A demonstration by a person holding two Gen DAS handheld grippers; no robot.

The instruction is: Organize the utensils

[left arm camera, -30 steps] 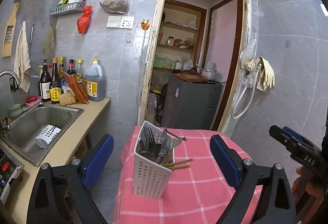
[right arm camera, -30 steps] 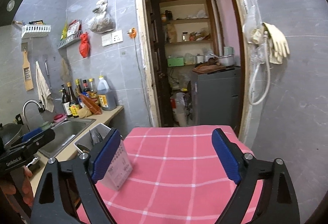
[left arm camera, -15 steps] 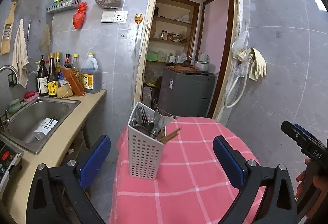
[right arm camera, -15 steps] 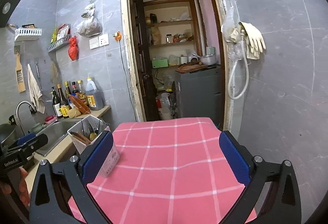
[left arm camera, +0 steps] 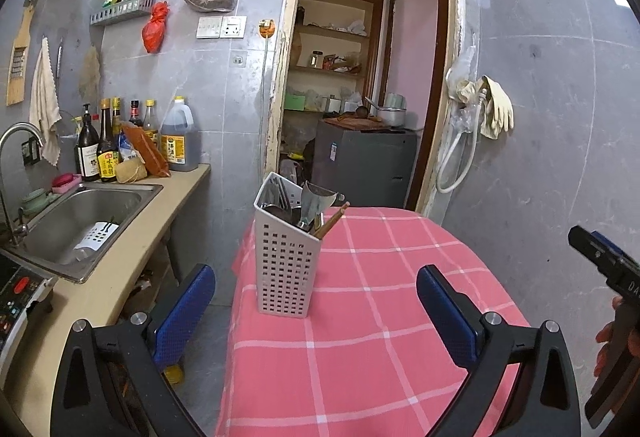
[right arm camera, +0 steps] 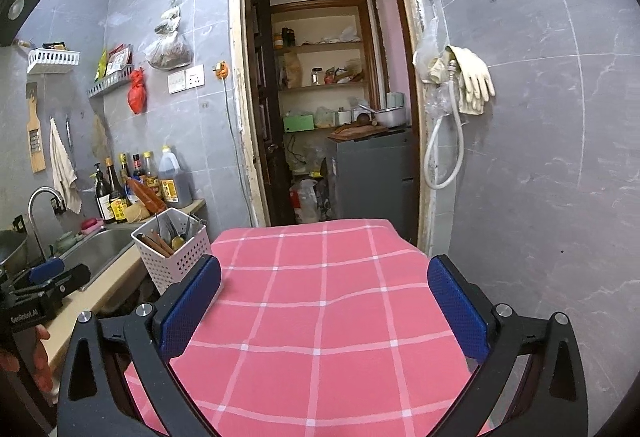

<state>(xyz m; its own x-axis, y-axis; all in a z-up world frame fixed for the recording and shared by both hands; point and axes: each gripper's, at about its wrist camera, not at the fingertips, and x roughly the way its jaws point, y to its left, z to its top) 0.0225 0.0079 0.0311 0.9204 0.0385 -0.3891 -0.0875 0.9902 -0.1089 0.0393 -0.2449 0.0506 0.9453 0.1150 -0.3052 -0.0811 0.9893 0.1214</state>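
Note:
A white perforated utensil caddy (left arm camera: 287, 261) stands upright at the left edge of the table with the pink checked cloth (left arm camera: 380, 317). Metal spoons and wooden chopsticks (left arm camera: 331, 223) stick out of its top. My left gripper (left arm camera: 314, 311) is open, pulled back from the caddy, nothing between its blue pads. In the right wrist view the caddy (right arm camera: 174, 251) sits to the left of my right gripper (right arm camera: 324, 311), which is open over the bare cloth (right arm camera: 320, 297) and holds nothing. Each view catches the other gripper at its edge, held by a hand.
A counter with a steel sink (left arm camera: 86, 225) runs along the left; a white perforated insert (left arm camera: 96, 235) lies in the sink. Several sauce bottles (left arm camera: 132, 141) stand at the counter's back. An open doorway (left arm camera: 352, 97) with a grey cabinet lies beyond the table. Rubber gloves (left arm camera: 494, 111) hang on the right wall.
Both grippers have drawn back from the caddy, which stays standing on the table and looks farther off. The right gripper's jaws have widened a little.

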